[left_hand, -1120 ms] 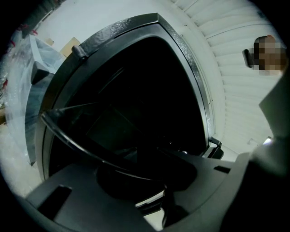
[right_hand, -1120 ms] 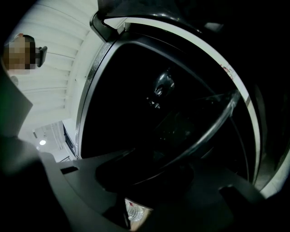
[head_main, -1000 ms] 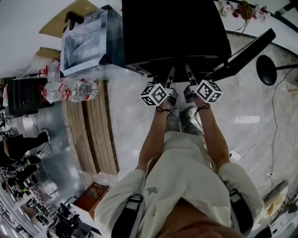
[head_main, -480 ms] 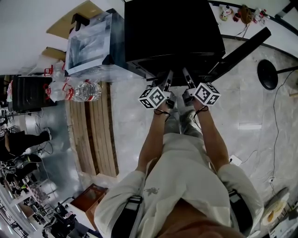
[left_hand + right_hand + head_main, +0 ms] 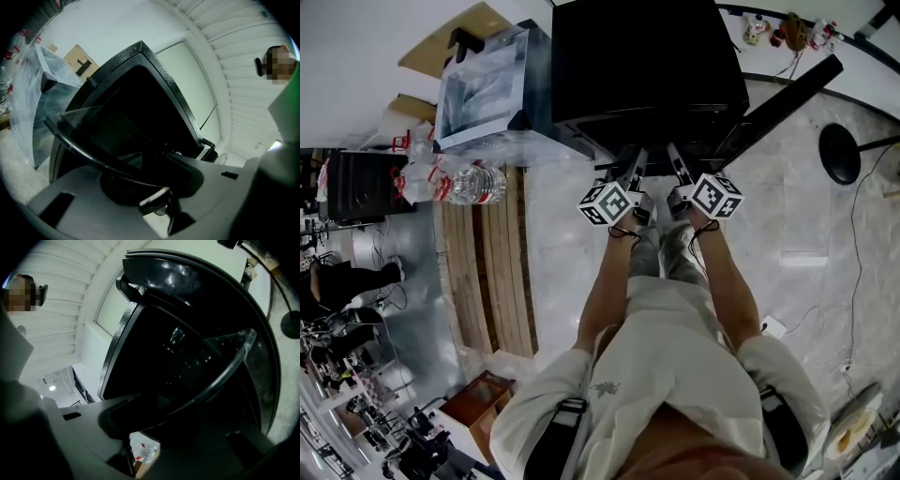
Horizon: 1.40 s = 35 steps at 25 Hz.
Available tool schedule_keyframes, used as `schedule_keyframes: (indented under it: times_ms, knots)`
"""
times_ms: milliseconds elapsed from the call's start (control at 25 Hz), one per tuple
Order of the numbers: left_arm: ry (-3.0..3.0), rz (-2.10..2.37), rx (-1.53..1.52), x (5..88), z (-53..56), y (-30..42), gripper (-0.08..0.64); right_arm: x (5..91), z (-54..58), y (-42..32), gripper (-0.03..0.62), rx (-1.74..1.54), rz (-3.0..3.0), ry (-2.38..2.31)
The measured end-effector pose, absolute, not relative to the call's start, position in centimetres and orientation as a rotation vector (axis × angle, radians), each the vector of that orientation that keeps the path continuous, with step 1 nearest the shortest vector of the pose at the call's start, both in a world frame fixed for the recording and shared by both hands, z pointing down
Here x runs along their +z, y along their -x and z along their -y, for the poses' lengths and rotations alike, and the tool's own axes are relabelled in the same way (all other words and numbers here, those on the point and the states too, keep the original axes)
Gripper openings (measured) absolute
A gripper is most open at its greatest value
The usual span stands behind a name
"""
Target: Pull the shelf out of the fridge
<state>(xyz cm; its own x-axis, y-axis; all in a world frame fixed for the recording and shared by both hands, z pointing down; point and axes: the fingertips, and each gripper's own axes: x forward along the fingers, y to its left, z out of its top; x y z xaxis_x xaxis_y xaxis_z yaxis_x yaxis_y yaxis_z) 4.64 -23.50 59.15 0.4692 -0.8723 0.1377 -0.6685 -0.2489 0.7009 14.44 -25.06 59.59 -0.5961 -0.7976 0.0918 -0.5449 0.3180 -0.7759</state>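
Since a second ago: tightened a touch at the right gripper [image 5: 677, 156]; otherwise barely shifted against the fridge [image 5: 647, 66], apart from slight camera drift. Find the left gripper [image 5: 630, 159] just beside it, likewise reaching into the open fridge mouth, with the door [image 5: 787, 94] swung off to the right. Read both sets of jaws as clamped narrow on the front edge of the glass shelf [image 5: 84, 149], one grip toward each side. Locate the shelf directly ahead of the jaws, extending back into the dark cabinet, front edge running crosswise from gripper to gripper. Judge neither hand the nearer. For the coming move, pull straight back toward the body, level and even on both sides, to avoid skewing the shelf.
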Motion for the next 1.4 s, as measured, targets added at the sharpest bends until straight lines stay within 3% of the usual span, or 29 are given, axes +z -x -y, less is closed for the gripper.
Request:
schedule_keyframes:
  times_ms: [1400]
  knots:
    - [-2.054, 1.043, -0.366, 58.0, 15.9, -3.4, 0.140, 57.7, 16.0, -13.3, 0.109, -1.106, -2.214, 1.385]
